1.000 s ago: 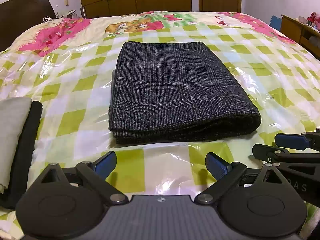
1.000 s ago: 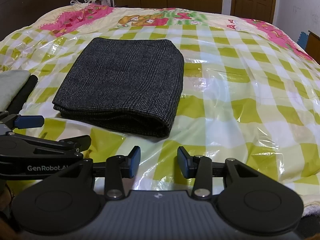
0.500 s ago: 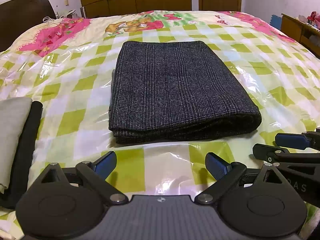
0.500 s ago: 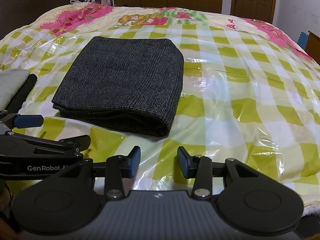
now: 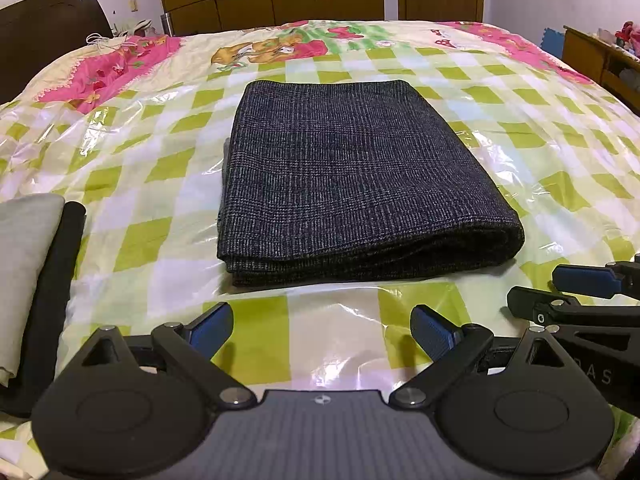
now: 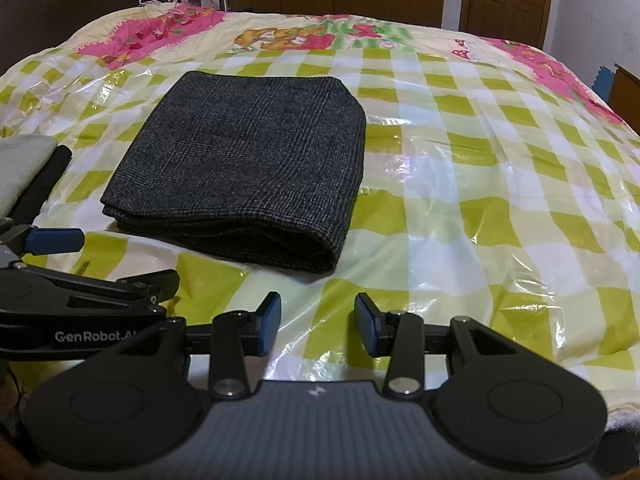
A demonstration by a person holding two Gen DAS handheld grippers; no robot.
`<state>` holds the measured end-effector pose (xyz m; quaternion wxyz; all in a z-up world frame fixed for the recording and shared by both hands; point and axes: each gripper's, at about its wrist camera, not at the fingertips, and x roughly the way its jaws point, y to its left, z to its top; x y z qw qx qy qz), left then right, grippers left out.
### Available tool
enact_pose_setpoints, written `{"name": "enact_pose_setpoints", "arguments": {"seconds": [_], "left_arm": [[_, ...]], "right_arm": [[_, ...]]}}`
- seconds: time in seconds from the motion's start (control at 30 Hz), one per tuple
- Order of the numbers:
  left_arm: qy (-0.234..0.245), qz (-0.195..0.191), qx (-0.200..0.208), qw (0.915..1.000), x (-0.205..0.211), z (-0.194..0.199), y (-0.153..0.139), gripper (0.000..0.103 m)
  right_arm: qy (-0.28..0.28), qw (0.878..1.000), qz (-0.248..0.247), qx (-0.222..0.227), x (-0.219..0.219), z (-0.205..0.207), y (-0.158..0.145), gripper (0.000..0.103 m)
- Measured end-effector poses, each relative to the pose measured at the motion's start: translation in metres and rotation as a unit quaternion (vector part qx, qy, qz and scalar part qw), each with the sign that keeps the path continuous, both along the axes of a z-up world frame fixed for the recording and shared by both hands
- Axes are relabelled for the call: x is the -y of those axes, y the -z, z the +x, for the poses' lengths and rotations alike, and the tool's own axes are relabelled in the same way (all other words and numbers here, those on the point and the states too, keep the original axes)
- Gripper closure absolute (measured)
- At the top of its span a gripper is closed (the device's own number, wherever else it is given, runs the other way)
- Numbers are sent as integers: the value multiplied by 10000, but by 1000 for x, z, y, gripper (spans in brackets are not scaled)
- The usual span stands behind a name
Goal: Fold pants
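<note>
The dark grey checked pants (image 5: 352, 176) lie folded into a flat rectangle on the bed, thick folded edge toward me; they also show in the right wrist view (image 6: 248, 164). My left gripper (image 5: 322, 330) is open and empty, a short way in front of the folded edge. My right gripper (image 6: 316, 324) is open and empty, in front of the pants' right corner. Each gripper shows at the edge of the other's view: the right one (image 5: 580, 280) and the left one (image 6: 56, 240).
The bed (image 5: 160, 168) has a green-and-white checked cover under clear plastic sheeting (image 6: 480, 184). A stack of folded grey and black clothes (image 5: 32, 272) lies at the near left. A dark headboard (image 5: 48, 32), a wardrobe and a door stand behind.
</note>
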<state>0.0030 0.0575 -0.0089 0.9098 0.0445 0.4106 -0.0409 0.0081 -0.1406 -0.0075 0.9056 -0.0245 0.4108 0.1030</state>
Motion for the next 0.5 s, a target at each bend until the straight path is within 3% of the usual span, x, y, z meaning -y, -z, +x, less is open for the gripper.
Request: {"name": "enact_pose_setpoints", "arguments": {"seconds": [0.5], "left_arm": [[-4,13,-3,10000,0,0,1,0]], "right_arm": [[4,10000,-18,-10,0,0,1,61]]}}
